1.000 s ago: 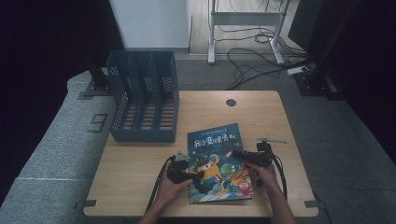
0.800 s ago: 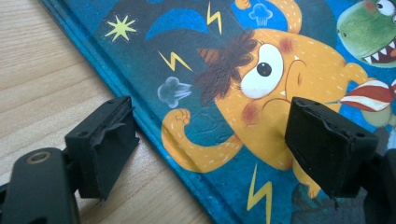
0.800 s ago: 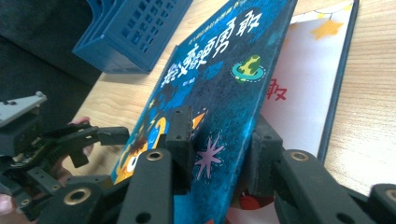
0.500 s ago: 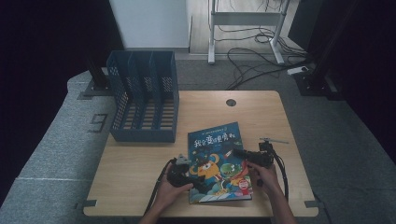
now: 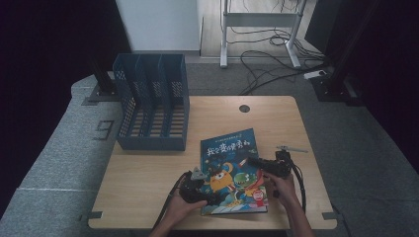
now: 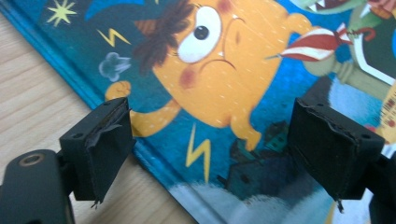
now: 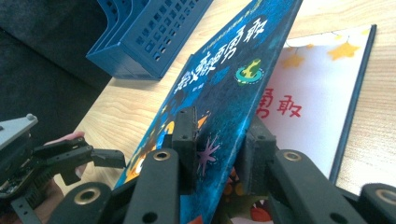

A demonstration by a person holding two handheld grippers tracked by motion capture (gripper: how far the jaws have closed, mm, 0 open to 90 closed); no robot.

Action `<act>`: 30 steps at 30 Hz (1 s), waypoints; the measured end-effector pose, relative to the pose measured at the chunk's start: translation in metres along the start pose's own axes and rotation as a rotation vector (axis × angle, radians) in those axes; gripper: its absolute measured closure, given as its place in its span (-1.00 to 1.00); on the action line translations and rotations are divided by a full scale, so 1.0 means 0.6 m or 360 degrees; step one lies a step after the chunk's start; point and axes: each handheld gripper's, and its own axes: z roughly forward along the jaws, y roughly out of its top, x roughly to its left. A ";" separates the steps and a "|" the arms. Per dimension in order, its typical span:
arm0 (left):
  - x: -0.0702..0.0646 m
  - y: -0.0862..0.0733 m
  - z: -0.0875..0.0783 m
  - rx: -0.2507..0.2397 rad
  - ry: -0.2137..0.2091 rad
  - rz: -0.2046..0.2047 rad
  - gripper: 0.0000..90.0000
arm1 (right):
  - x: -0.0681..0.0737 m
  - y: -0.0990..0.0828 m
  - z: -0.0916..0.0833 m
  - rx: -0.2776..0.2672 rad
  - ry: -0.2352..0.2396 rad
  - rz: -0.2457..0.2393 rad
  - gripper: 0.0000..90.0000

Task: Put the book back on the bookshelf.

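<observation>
Since a second ago the left gripper (image 5: pixel 210 190) has edged a little further onto the picture book (image 5: pixel 232 170), while the right gripper (image 5: pixel 254 161) has just been closing its jaws on the book's front cover (image 7: pixel 219 88).

Farthest left, beyond the left gripper and well apart from it, stands the blue file rack (image 5: pixel 150 108) on the wooden table (image 5: pixel 143 182); nothing lies between it and the book. The left gripper's jaws are spread wide, one pad over bare wood just beside the book's spine edge, the other over the cover art, gripping nothing.

To its right, the right gripper pinches the cover's edge and holds it tilted up, with the white title page (image 7: pixel 308 102) showing underneath. Just beyond the right gripper a thin pen-like thing (image 5: pixel 291 148) lies on the table.
</observation>
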 end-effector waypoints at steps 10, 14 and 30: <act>-0.008 0.000 0.001 -0.0004 -0.0014 0.0028 -0.69 | 0.025 0.015 -0.031 -0.0061 -0.0086 -0.0086 0.62; -0.010 0.000 0.002 -0.0007 -0.0017 0.0029 -0.69 | 0.038 0.020 -0.038 -0.0072 -0.0146 -0.0123 0.62; -0.019 -0.003 -0.009 -0.0002 -0.0006 0.0043 -0.69 | 0.089 0.048 -0.027 -0.0013 -0.0287 -0.0263 0.61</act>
